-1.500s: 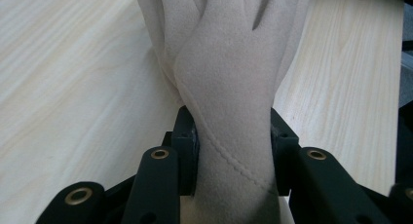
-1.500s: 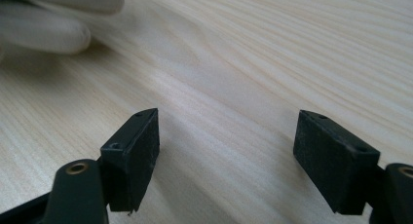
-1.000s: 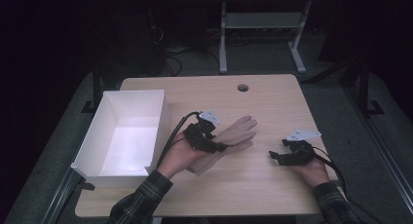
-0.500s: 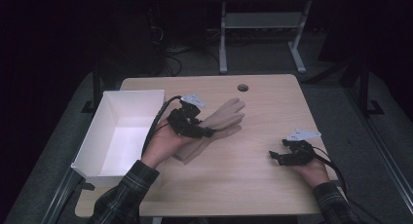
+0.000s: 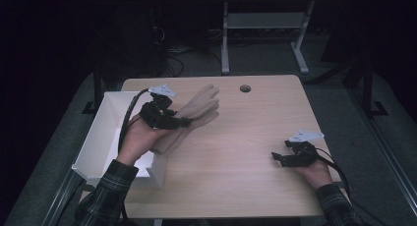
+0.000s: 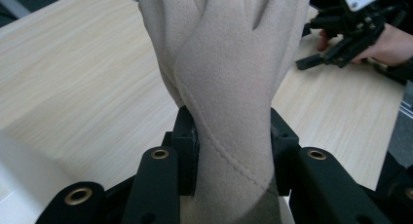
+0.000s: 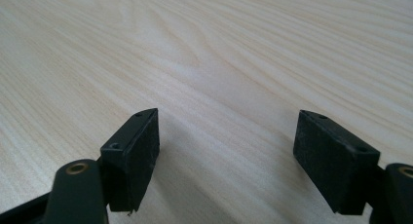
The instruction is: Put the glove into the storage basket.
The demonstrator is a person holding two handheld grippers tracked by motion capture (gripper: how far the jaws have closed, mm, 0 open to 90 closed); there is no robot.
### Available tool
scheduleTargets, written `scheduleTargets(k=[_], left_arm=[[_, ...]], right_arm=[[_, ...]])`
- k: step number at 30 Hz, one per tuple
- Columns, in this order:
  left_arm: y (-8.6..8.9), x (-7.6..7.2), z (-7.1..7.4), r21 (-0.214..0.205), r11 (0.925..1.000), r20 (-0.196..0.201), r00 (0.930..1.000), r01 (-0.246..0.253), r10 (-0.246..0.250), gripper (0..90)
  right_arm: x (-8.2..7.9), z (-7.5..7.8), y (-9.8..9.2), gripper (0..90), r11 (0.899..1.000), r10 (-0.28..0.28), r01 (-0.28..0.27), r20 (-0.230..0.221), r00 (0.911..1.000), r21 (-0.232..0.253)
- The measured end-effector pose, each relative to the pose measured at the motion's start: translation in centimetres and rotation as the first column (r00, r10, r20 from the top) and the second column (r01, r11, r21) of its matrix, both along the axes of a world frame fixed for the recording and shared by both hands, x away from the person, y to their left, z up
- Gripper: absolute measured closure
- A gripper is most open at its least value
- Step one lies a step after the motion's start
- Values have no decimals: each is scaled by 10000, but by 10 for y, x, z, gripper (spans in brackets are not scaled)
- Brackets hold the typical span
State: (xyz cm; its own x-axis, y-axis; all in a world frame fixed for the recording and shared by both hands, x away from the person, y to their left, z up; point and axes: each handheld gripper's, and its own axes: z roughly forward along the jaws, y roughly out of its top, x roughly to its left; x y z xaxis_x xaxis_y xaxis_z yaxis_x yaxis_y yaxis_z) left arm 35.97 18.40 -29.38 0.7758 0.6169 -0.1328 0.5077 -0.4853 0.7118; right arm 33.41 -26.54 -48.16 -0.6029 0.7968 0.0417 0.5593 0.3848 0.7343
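A beige glove hangs in the air over the left part of the wooden table, its fingers pointing up and to the right. My left gripper is shut on its cuff. In the left gripper view both pads press the glove at the wrist from either side. My right gripper rests low on the table at the right, open. In the right gripper view its jaws stand wide apart over bare wood, the right gripper holding nothing. The right gripper shows far off in the left gripper view.
A white open box stands at the table's left edge, just beside and under my left hand. A round cable hole lies near the table's far edge. A desk frame and cables stand on the dark floor behind.
My left hand has carried the glove up and to the left, from the table's middle to beside the white box. The right gripper has stayed where it was.
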Motion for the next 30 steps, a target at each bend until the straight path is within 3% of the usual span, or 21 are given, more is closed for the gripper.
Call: scheduleTargets(k=[6,16,24,30], left_arm=[[27,0,1,-112,9980,98,9980,-623,624,648],[66,-3,0,-273,9876,193,9877,-1548,1554,649],[93,-8,-6,-131,9733,252,9730,-2290,2292,649],[113,-10,-11,-61,9566,301,9562,-2912,2913,649]], right_arm=[[0,0,0,245,10000,1,-1,1,10000,-1],[0,0,0,245,10000,-15,15,-3,10000,3],[0,0,0,245,10000,-16,16,-3,10000,4],[0,0,0,245,10000,-16,16,2,10000,0]])
